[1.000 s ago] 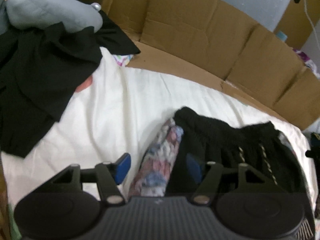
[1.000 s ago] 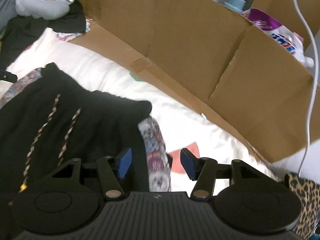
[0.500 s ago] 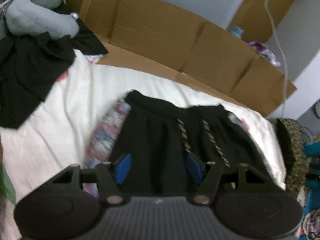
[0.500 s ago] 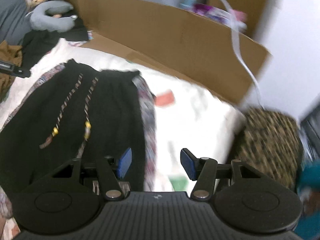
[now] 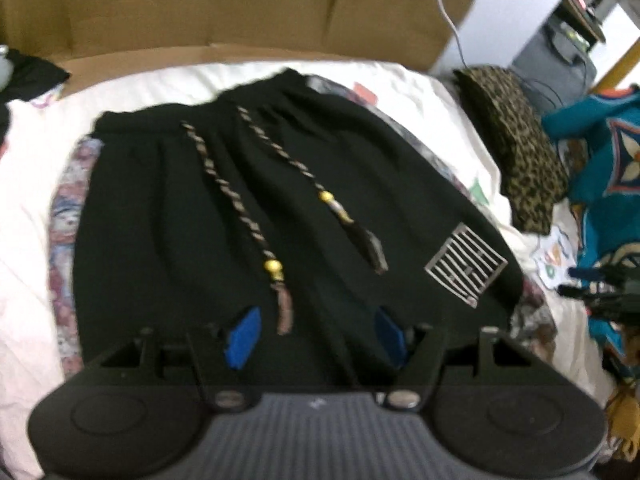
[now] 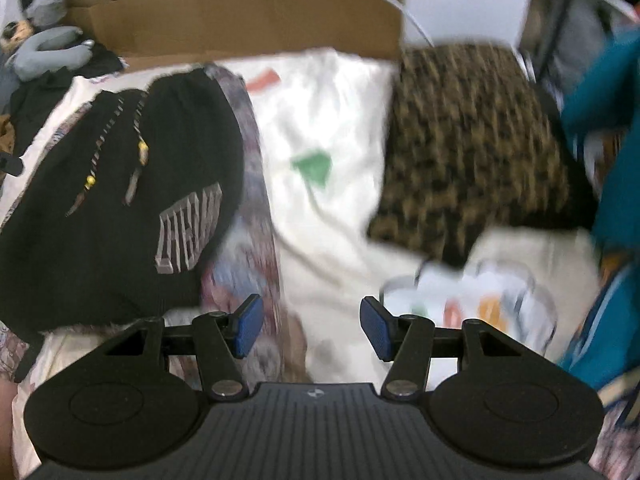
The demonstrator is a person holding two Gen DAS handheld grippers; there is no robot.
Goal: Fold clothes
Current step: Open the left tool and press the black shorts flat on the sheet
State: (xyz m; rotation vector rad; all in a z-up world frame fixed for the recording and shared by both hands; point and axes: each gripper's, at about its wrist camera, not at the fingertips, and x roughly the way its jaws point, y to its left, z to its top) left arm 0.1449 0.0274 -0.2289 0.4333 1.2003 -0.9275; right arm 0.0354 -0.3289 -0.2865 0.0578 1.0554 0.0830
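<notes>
Black shorts lie flat on the white sheet, waistband toward the cardboard, a patterned garment showing along their edges. Left gripper hangs over the shorts' hem, right gripper over bare sheet just beside their right edge; both stand wide and hold nothing. Judged step: positioning for the first fold; next calls for each gripper to pinch a hem corner or side edge.
</notes>
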